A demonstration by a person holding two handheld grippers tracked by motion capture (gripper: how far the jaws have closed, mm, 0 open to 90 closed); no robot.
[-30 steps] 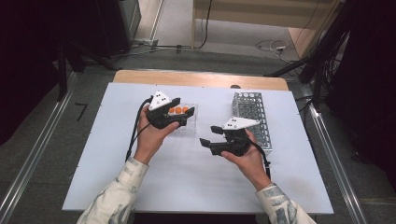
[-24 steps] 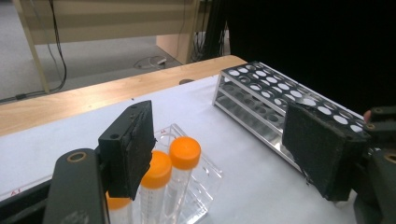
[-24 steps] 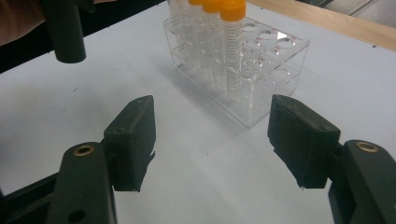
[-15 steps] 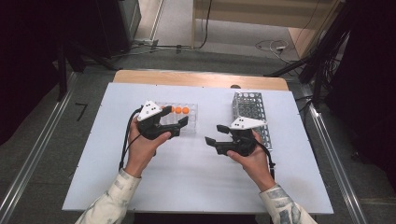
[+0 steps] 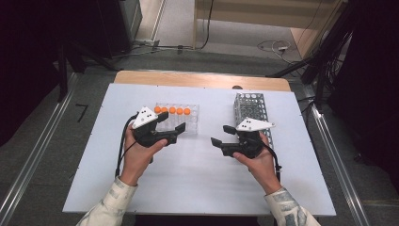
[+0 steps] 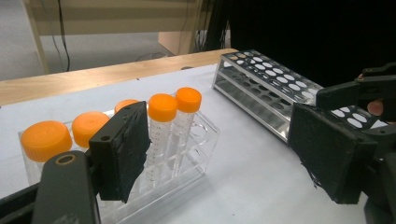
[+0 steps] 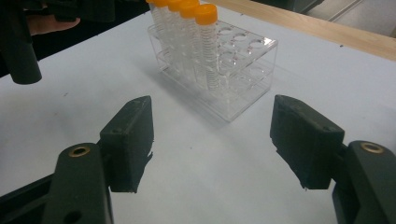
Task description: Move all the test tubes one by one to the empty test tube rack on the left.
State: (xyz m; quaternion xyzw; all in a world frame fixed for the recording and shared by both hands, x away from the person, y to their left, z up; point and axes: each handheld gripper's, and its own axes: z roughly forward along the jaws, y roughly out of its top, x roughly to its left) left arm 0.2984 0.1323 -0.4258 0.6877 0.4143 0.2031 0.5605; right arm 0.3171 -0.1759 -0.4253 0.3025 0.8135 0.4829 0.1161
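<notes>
There are five orange-capped tubes on the table, all standing in one row in one clear plastic rack at about 11 o'clock from the table's middle. There is one metal rack at about 1 o'clock. There are two grippers: the left gripper at 9 o'clock and the right gripper at 3 o'clock. Each gripper has two black jaws, and each one carries one grey three-cornered plate. Two hands hold them.
</notes>
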